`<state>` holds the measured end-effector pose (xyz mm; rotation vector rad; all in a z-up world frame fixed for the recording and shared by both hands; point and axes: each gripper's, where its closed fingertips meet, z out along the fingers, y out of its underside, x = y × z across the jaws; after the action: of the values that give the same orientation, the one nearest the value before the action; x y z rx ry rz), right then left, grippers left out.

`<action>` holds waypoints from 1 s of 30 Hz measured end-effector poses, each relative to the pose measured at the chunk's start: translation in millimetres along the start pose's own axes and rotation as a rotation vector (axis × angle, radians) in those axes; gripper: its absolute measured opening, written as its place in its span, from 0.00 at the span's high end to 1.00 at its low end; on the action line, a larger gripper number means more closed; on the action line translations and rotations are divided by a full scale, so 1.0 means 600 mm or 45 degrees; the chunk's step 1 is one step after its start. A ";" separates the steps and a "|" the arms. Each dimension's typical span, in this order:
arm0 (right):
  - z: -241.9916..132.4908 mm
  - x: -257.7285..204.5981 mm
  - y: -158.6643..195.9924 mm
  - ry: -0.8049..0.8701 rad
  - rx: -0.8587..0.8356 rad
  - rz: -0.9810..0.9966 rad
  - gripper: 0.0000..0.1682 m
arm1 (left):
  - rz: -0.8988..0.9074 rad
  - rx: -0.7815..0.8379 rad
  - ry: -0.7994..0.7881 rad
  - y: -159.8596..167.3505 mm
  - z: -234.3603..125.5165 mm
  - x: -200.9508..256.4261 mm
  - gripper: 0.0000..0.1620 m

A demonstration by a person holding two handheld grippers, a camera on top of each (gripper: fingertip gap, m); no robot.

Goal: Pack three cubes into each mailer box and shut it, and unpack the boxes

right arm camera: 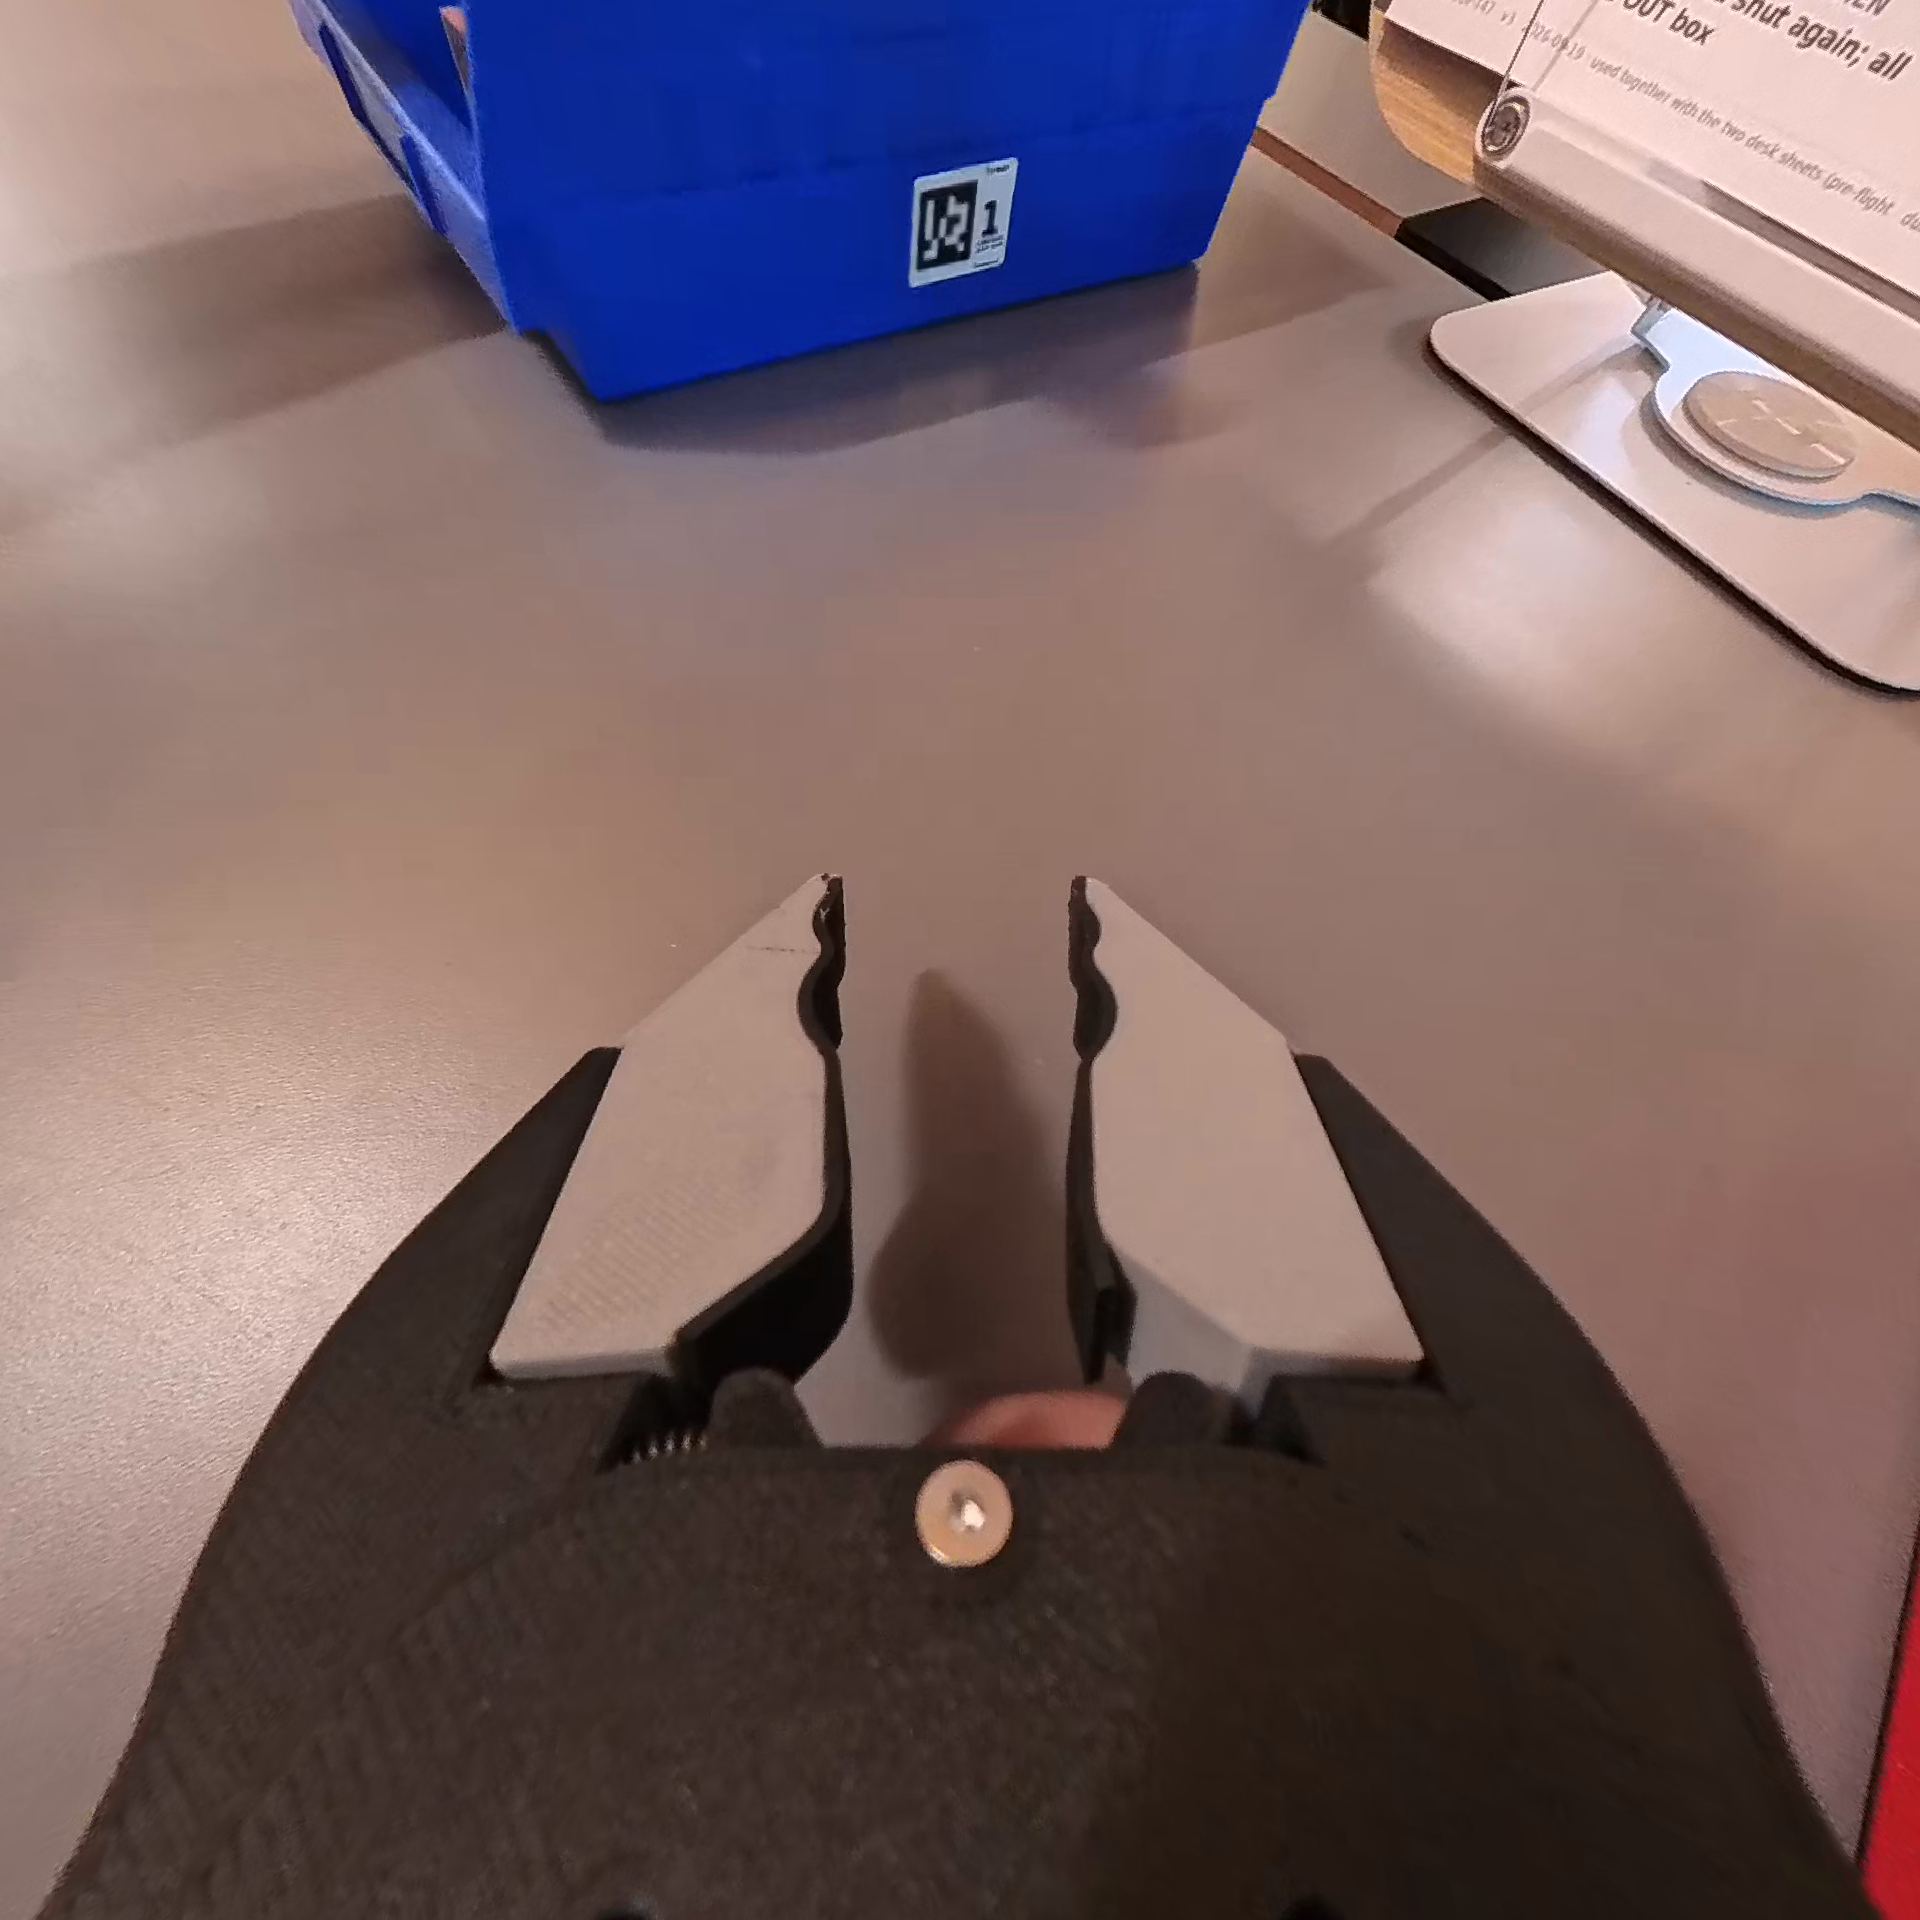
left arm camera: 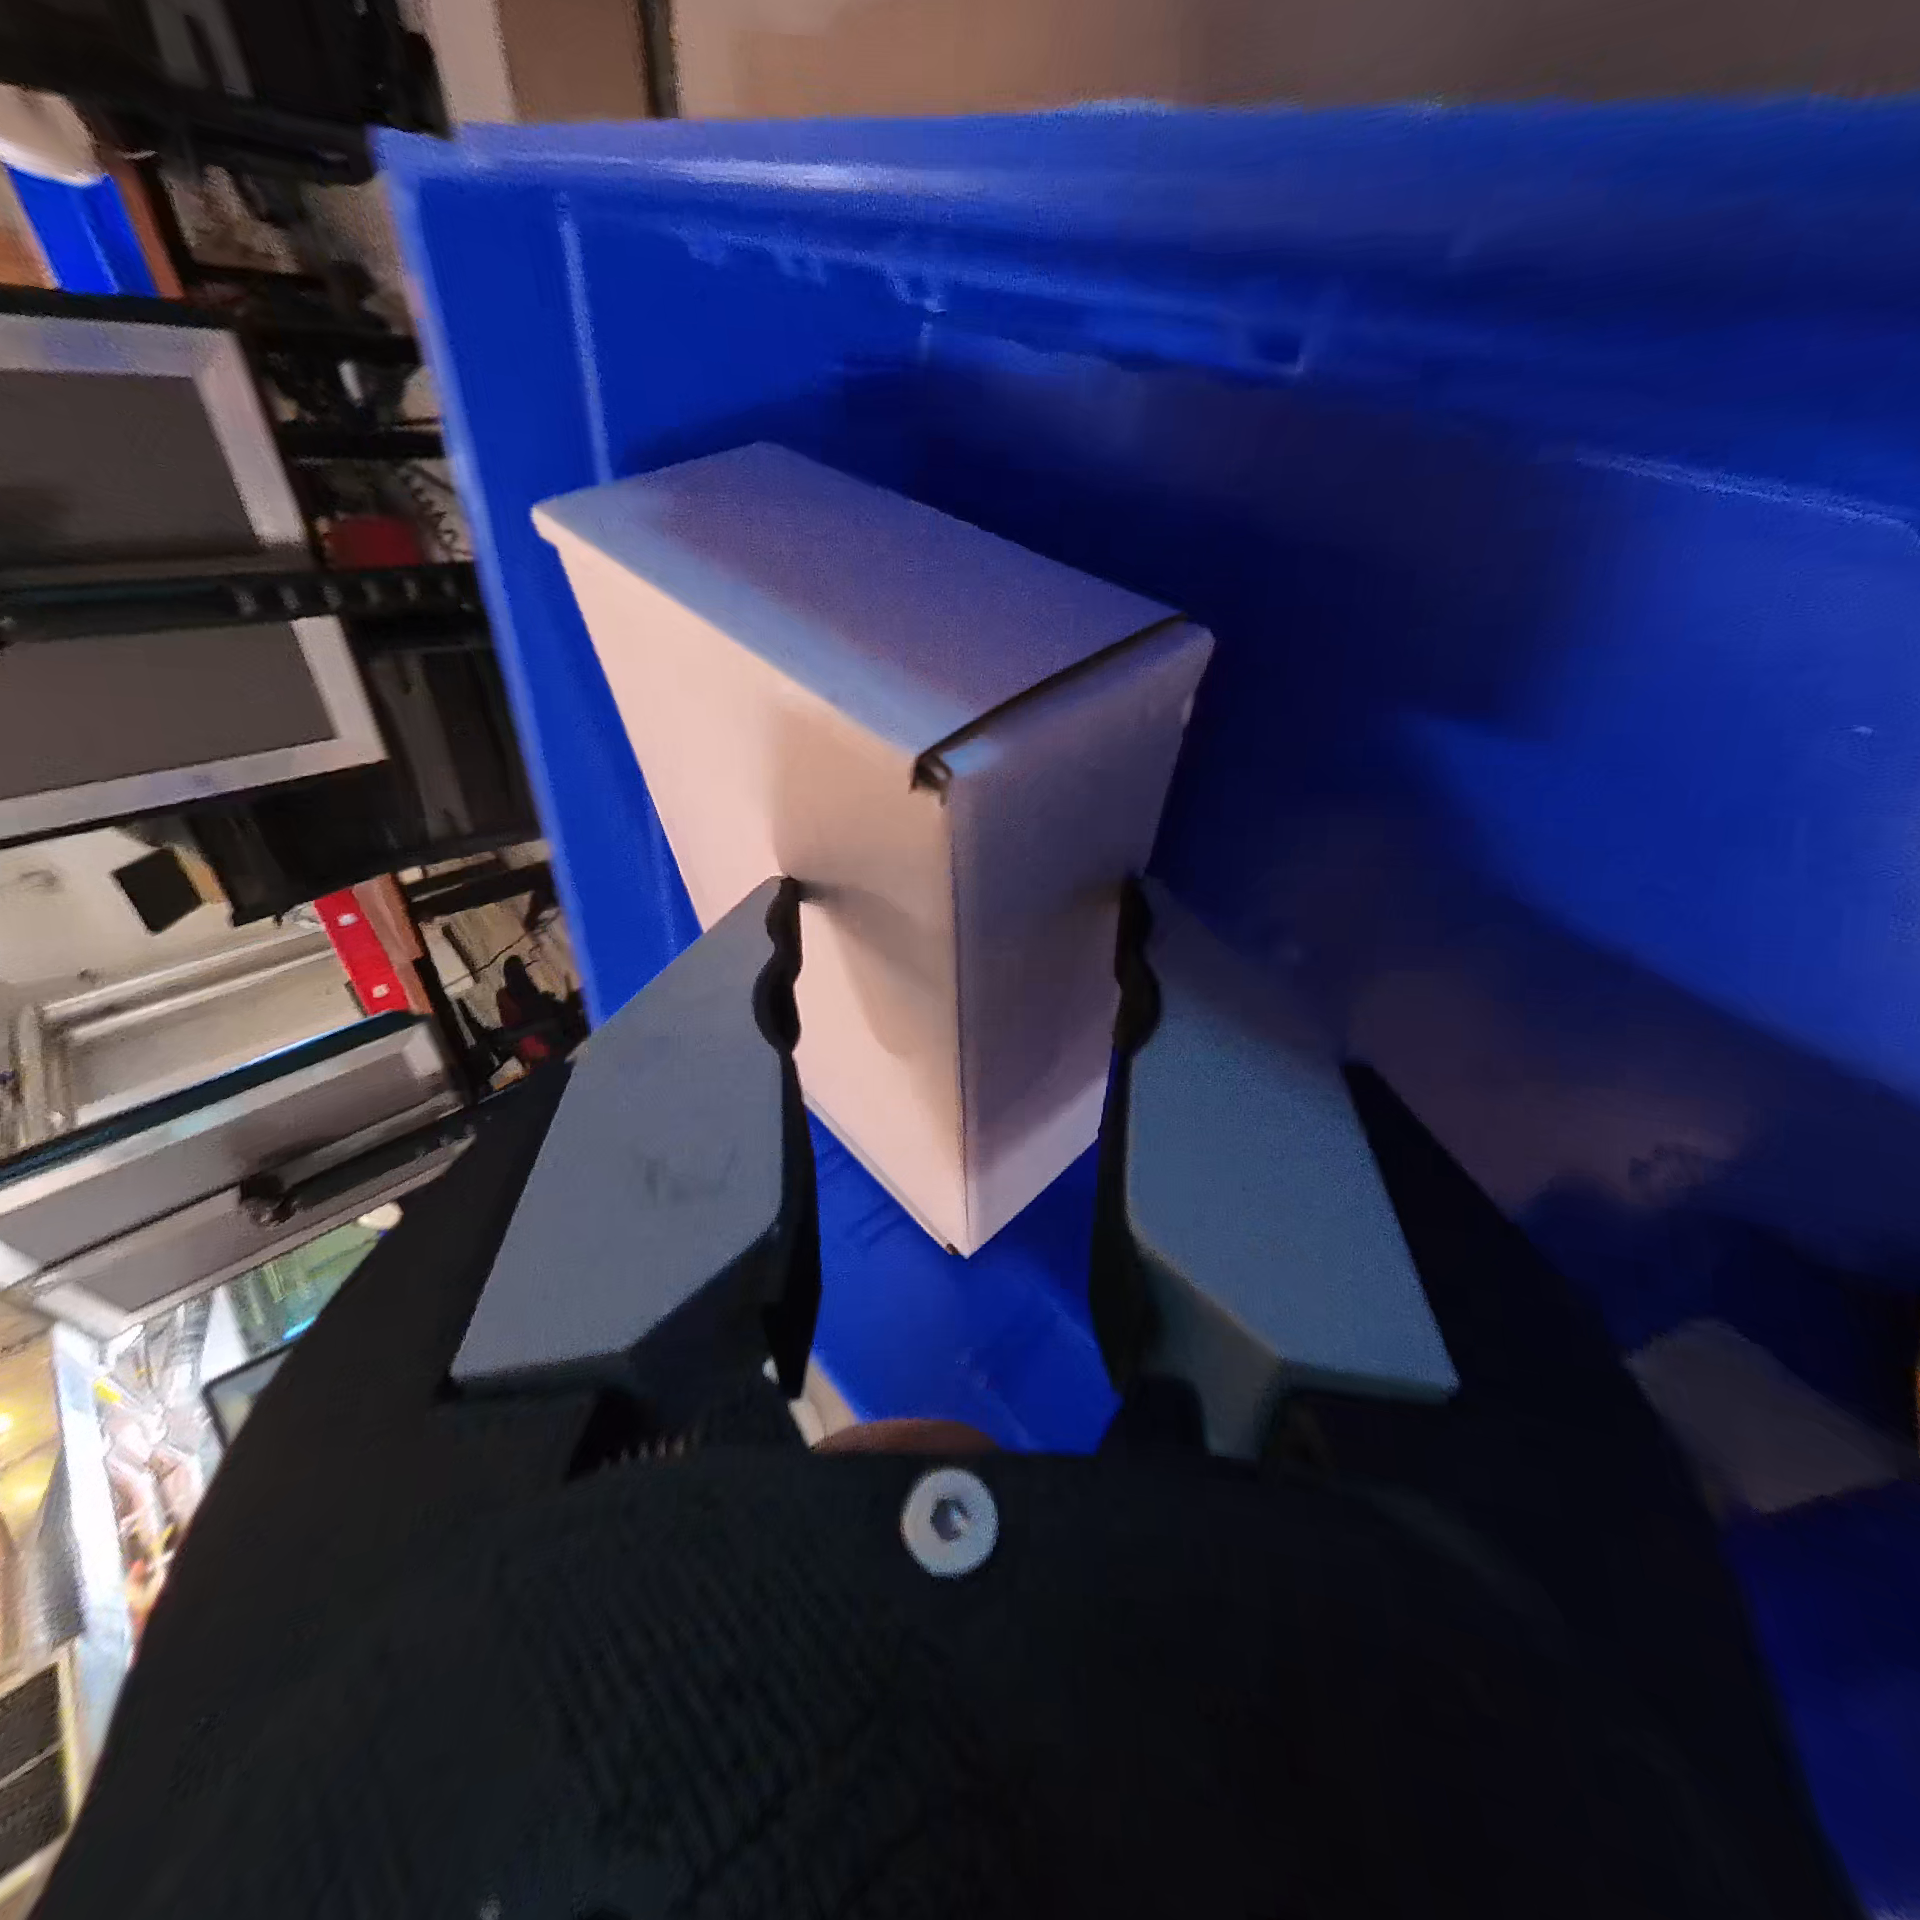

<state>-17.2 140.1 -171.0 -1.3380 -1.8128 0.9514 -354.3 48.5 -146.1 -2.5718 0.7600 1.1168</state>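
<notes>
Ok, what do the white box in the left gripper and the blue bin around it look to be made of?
The white box looks like thin matte cardboard: crisp folded edges and a tucked flap seam at its corner. The blue bin looks like rigid moulded plastic with a slight sheen, going by its ribbed walls and soft reflections; blur leaves the finish uncertain. The left gripper has its fingers against the box's sides.

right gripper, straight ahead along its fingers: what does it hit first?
Probably bare table, then the blue bin ahead; the right gripper is open and empty. Depth is unclear.
</notes>
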 end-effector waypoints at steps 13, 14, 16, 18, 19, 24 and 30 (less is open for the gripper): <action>-0.007 0.007 -0.007 0.015 0.053 0.036 0.76 | 0.015 0.178 -0.283 -0.047 -0.214 -0.069 0.67; -0.008 0.009 -0.009 0.020 0.061 0.043 0.76 | 0.024 0.207 -0.295 -0.062 -0.231 -0.065 0.67; -0.012 0.013 -0.015 0.030 0.100 0.054 0.76 | 0.038 0.281 -0.300 -0.097 -0.264 -0.051 0.67; -0.021 0.017 -0.030 0.046 0.183 0.053 0.76 | 0.091 0.336 -0.300 -0.138 -0.293 -0.029 0.67; -0.028 0.020 -0.038 0.060 0.231 0.047 0.76 | 0.133 0.358 -0.296 -0.160 -0.306 -0.013 0.67; -0.075 0.024 -0.090 0.096 0.498 -0.002 0.76 | 0.460 0.376 -0.218 -0.274 -0.332 0.110 0.67; -0.111 0.012 -0.107 0.056 0.664 -0.044 0.79 | 0.597 0.481 -0.058 -0.368 -0.302 0.251 1.00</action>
<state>7.9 144.4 -81.5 -0.9862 -1.4129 1.2564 -36.8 104.4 -131.5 -2.1006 1.4564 1.0183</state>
